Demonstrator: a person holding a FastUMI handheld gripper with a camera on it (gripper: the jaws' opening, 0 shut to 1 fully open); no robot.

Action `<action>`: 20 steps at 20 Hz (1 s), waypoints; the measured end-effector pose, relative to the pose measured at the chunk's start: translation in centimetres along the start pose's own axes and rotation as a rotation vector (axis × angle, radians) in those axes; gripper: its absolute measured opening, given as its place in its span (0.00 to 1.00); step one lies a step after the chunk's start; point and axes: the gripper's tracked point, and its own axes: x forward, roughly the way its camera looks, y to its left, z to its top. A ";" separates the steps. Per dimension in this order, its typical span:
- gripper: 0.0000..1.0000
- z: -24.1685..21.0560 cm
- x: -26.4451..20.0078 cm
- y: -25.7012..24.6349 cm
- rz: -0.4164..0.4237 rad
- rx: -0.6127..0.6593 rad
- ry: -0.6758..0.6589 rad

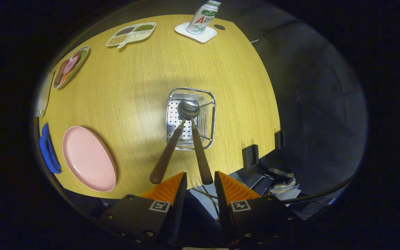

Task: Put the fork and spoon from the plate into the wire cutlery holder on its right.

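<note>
A light wood-grain table (127, 86) filled the booth, its right edge falling off to dark cloth and a tangle of cables on the floor. At the near left corner lay a blue cloth item (49, 150), too distorted to identify further. Just right of it sat the pink plate (88, 159), bare, close to the near edge. Along the far left edge rested an oval dish of mixed food (70, 66). At the far edge stood a white divided tray (132, 34) with beans or grains in its compartments. Further right along the far edge, a bottle (203, 16) stood upright on a white square coaster (196, 33).

Toward the right side of the table, the wire cutlery holder (191, 118) stood upright. Two utensils leaned in it, brown handles up: the spoon (176, 135), bowl resting inside, and a second one, likely the fork (200, 152), its head hidden behind the spoon bowl.

The gripper (200, 180) hovered above the holder, fingers parted. The fork handle's end appeared in the gap between them; contact could not be confirmed.
</note>
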 end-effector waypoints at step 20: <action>0.89 4.8 -13.8 2.3 0.003 0.139 -0.695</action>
